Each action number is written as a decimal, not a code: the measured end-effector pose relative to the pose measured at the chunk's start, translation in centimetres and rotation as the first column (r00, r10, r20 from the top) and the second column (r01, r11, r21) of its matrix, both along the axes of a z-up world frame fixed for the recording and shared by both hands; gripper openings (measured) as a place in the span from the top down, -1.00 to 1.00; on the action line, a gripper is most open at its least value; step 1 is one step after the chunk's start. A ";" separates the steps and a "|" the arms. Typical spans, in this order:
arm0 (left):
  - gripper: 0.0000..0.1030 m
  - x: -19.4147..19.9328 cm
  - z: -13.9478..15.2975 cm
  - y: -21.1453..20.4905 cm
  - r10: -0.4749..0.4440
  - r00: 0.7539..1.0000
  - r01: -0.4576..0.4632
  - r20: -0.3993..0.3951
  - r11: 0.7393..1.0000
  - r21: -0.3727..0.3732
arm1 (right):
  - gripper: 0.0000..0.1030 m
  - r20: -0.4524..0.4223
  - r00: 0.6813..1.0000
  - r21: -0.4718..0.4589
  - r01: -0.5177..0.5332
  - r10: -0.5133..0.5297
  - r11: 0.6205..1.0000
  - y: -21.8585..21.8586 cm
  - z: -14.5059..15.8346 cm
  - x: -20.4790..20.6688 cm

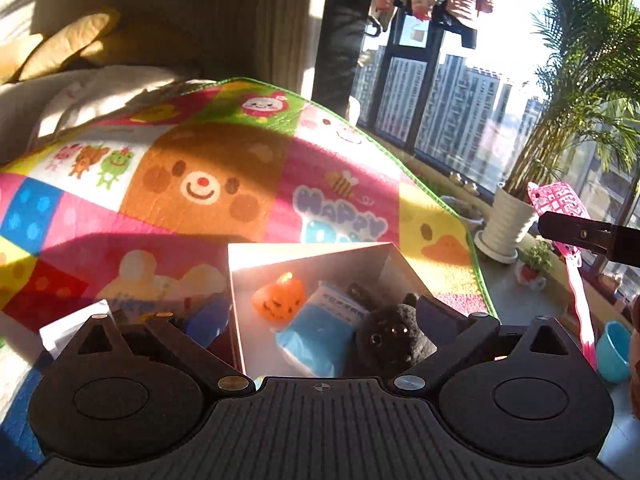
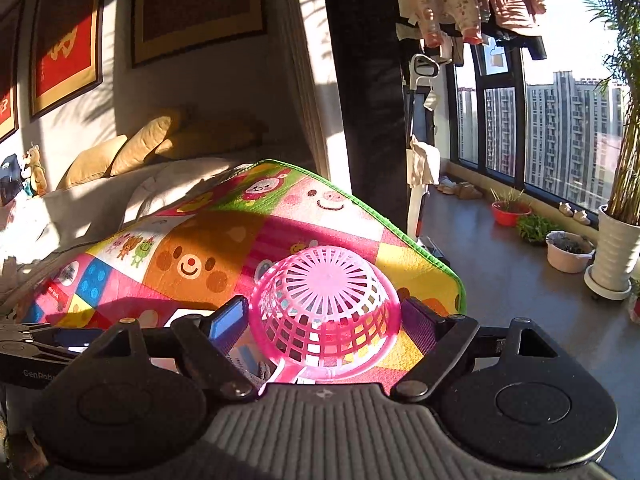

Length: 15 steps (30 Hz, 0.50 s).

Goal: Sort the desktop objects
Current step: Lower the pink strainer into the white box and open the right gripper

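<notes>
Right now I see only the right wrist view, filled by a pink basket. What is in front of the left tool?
Observer: An open box, just ahead of the left tool, which is open and empty.
Operator: What does the box hold?
Observer: An orange pumpkin toy, a blue packet and a black plush toy.
Operator: And how does my basket hang?
Observer: The pink basket is clamped in the right tool, off the mat, with its handle pointing down.

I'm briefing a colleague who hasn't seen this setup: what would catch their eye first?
The bright cartoon play mat fills the middle of both views. On it, ahead of the left gripper, stands an open box holding an orange pumpkin toy, a blue packet and a black plush toy. A pink plastic basket sits between the right gripper's fingers.
</notes>
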<state>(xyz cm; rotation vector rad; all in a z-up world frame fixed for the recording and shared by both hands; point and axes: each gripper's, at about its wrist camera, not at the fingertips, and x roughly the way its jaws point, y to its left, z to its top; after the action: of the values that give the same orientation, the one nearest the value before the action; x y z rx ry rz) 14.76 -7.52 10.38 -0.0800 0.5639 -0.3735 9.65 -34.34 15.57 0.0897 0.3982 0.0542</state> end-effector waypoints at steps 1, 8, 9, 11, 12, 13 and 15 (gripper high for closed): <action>-1.00 -1.2 -0.1 1.0 0.023 1.000 -0.024 0.016 1.000 0.014 | -0.63 -0.002 1.000 -0.003 -0.017 0.017 1.000 0.7 0.1 0.3; -1.00 -7.1 -2.9 5.0 0.054 0.999 -0.055 0.004 0.996 0.067 | -0.63 -0.052 0.989 0.003 -0.141 0.141 0.990 7.9 0.8 6.2; -1.00 -7.8 -3.3 5.6 0.055 0.998 -0.055 0.004 0.996 0.076 | -0.64 -0.071 0.986 -0.006 -0.153 0.152 0.988 8.9 0.5 7.4; -1.00 -8.7 -4.1 6.8 0.068 0.998 -0.068 0.002 0.993 0.098 | -0.77 -0.158 0.972 -0.035 -0.183 0.176 0.982 11.0 -0.8 10.1; -1.00 -9.0 -4.5 7.4 0.080 0.997 -0.080 0.002 0.991 0.109 | -0.78 -0.193 0.967 -0.046 -0.179 0.167 0.983 11.8 -1.4 10.9; -1.00 -9.4 -4.9 8.3 0.098 0.995 -0.098 0.003 0.988 0.116 | -0.79 -0.217 0.963 -0.053 -0.172 0.157 0.984 12.3 -1.9 11.4; -1.00 -9.7 -5.6 10.2 0.141 0.990 -0.140 -0.002 0.983 0.116 | -0.79 -0.247 0.958 -0.050 -0.163 0.146 0.985 12.9 -2.7 11.7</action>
<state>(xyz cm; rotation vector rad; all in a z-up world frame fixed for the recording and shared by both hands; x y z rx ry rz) 5.01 2.65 4.79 -0.0098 0.5853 -0.2025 21.35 -21.39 12.85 -0.0051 0.6510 0.1853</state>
